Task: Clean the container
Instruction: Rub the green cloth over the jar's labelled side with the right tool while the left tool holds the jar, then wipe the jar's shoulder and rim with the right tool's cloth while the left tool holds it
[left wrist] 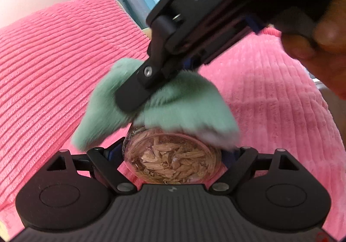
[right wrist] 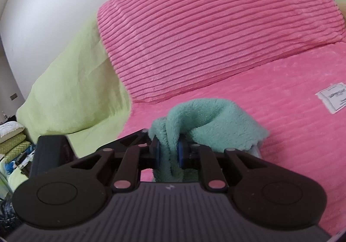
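Pink ribbed bed cover [right wrist: 281, 112] across the whole background, pink pillow [right wrist: 216, 25] at 12 o'clock. Green cloth [left wrist: 173, 108] pinched tight in the closed right gripper [right wrist: 169, 152], pressed onto the container's 12 o'clock edge. Clear container [left wrist: 173, 159] of tan flakes clamped between the left gripper [left wrist: 173, 153] fingers, dead centre.

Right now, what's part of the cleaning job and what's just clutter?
In use:
clear container, held by left tool
green cloth, clamped in right tool

Lying about:
pink cushion
pink blanket
lime-green blanket
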The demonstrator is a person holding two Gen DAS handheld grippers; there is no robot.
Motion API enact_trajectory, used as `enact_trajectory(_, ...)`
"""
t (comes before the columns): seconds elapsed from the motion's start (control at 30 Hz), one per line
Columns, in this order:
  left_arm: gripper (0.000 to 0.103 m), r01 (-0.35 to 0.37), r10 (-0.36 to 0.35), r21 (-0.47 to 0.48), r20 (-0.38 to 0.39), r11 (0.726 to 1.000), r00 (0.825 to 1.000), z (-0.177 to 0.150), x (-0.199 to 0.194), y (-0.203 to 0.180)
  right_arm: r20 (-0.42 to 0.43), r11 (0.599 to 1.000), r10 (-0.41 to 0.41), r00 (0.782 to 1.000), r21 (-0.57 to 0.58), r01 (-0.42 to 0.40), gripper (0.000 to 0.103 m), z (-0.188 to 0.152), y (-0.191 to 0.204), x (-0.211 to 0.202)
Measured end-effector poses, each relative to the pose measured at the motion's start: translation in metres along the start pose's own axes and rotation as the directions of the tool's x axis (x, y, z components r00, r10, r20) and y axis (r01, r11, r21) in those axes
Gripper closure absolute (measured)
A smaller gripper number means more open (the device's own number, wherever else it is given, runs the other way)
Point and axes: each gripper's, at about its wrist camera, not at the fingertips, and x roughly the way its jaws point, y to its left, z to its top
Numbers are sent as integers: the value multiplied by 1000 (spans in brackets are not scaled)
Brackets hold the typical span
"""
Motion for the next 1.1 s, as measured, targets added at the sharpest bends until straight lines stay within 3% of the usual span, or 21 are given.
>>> enact_trajectory(0.17, 17, -5, 6, 10, -1, 1000, 1000, -1, 1, -4, 53, 993, -99, 994, 64, 96, 92, 7, -21, -5)
enact_trajectory(0.33, 12, 27, -28, -26, -21, 999, 999, 0, 1, -2, 57, 994, -97, 994, 66, 93, 92, 6, -24, -3)
enact_trajectory(0.43, 12, 68, -70, -110, -14, 992, 997, 0, 0, 6, 55, 994, -94, 994, 62, 91, 92, 5, -23, -3)
enact_trajectory(0.6, 12, 159, -166, -308, 4, 938, 986, -7, 2, 27, 42, 993, -87, 995, 81, 84, 92, 6, -27, -11)
enact_trajectory(0.73, 12, 199, -204, -386, 29, 901, 978, -9, 5, 36, 31, 991, -76, 997, 115, 72, 92, 5, -32, -15)
enact_trajectory(0.93, 16, 222, -216, -410, 61, 884, 974, -10, 4, 38, 22, 990, -80, 997, 116, 77, 92, 5, -33, -18)
enact_trajectory(1.1, 17, 208, -200, -370, 60, 905, 978, -9, 3, 28, 26, 989, -84, 996, 123, 81, 92, 5, -32, -19)
